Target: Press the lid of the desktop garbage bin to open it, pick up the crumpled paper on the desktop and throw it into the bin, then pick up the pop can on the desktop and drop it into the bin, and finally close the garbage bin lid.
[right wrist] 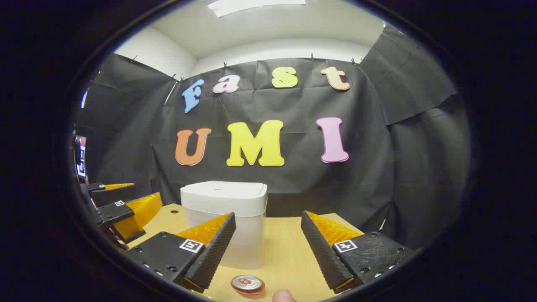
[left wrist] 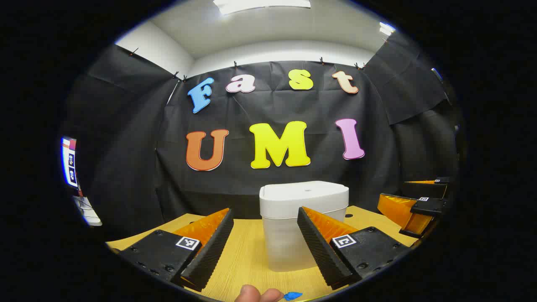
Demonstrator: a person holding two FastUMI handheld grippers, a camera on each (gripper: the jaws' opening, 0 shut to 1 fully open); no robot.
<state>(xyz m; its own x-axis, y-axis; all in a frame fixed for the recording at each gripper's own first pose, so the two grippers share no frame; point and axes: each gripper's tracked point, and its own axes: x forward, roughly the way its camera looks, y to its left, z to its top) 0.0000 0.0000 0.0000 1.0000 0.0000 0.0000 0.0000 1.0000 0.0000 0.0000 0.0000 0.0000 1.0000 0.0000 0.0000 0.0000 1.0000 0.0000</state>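
Nearest me in the right gripper view, the pop can (right wrist: 247,284) stands upright on the wooden surface (right wrist: 289,251) just below my right gripper (right wrist: 268,243), jaws spread w/ nothing between; my left gripper (left wrist: 265,237) is likewise spread & empty, w/ a blue scrap (left wrist: 292,295) at the near edge. Farther back the white garbage bin (left wrist: 303,222) sits w/ lid (left wrist: 304,191) shut. So I judge nothing's done yet: lid press first, then crumpled paper, can, close.

Wooden table (right wrist: 289,251) bears bin (right wrist: 226,218) and can (right wrist: 247,284).
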